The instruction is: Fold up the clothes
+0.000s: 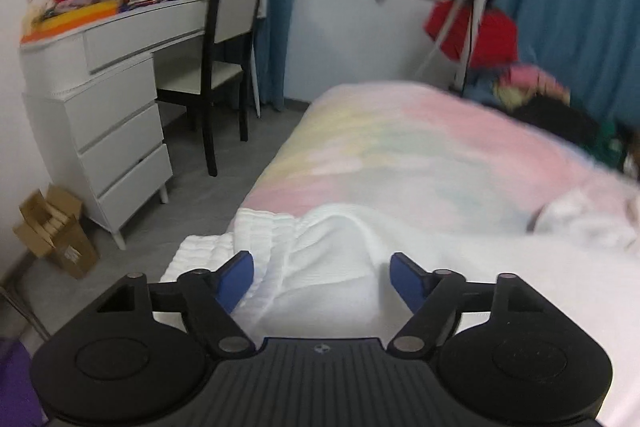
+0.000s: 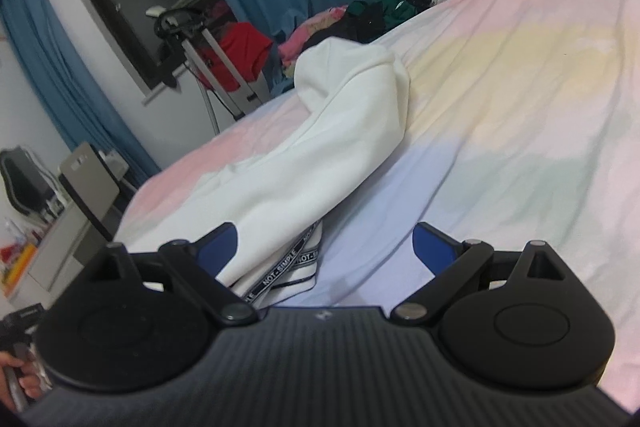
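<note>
Both the left hand-held gripper (image 1: 322, 281) and right hand-held gripper (image 2: 326, 251) are held apart, unclamped, over the white garment (image 2: 320, 147) on the bed (image 2: 500, 107).

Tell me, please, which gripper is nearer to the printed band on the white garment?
Right. The right gripper has the printed band just inside its open jaws; the left gripper hovers over plain white garment folds.
</note>
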Available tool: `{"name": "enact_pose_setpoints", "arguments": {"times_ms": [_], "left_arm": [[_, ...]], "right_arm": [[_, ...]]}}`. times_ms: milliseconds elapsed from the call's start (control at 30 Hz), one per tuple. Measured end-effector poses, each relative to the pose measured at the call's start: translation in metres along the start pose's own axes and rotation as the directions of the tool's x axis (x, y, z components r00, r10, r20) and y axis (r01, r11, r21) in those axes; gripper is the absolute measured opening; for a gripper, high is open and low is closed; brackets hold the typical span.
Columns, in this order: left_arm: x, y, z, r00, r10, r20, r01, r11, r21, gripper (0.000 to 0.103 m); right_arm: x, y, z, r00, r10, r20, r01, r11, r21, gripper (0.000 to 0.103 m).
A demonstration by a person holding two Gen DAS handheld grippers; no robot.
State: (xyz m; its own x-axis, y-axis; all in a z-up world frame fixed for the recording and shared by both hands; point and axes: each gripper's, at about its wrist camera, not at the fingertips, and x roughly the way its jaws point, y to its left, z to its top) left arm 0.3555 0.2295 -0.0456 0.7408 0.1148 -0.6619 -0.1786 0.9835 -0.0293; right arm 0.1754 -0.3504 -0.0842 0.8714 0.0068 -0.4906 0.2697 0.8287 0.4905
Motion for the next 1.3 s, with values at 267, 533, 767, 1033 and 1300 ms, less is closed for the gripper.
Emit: {"name": "enact_pose_setpoints", "arguments": {"times_ms": [267,533,767,1033,1300], "left_arm": [[0.004,-0.019,-0.011,0.997,0.04,0.063,-0.044,0.997,0.069,0.013],[-0.153,0.01,-0.055,0.954,-0.181,0.239,0.15,0.979,0.141,0.01],[-0.235,0.04,-0.147,0.916,-0.395,0.073,0.365,0.894,0.26,0.01],[-0.24,0.079,-0.195,0.836,-0.536,-0.118,0.549,0.817,0.174,0.033],[-0.201,0.16,-0.17,0.814,-0.573,0.091,0.579,0.791,-0.199,0.083]], "right_arm": [[0.018,0.026,-0.013,0.998,0.023,-0.059,-0.032,0.987,-0.158,0.096],[-0.01,0.043,-0.016,0.997,0.054,-0.046,-0.065,0.958,-0.278,0.095],[-0.051,0.048,-0.014,0.994,0.11,0.005,-0.103,0.939,-0.327,0.095],[-0.072,0.056,-0.025,0.993,0.121,-0.002,-0.112,0.92,-0.375,0.095],[-0.057,0.059,-0.03,0.995,0.095,-0.037,-0.102,0.93,-0.352,0.095]]}}
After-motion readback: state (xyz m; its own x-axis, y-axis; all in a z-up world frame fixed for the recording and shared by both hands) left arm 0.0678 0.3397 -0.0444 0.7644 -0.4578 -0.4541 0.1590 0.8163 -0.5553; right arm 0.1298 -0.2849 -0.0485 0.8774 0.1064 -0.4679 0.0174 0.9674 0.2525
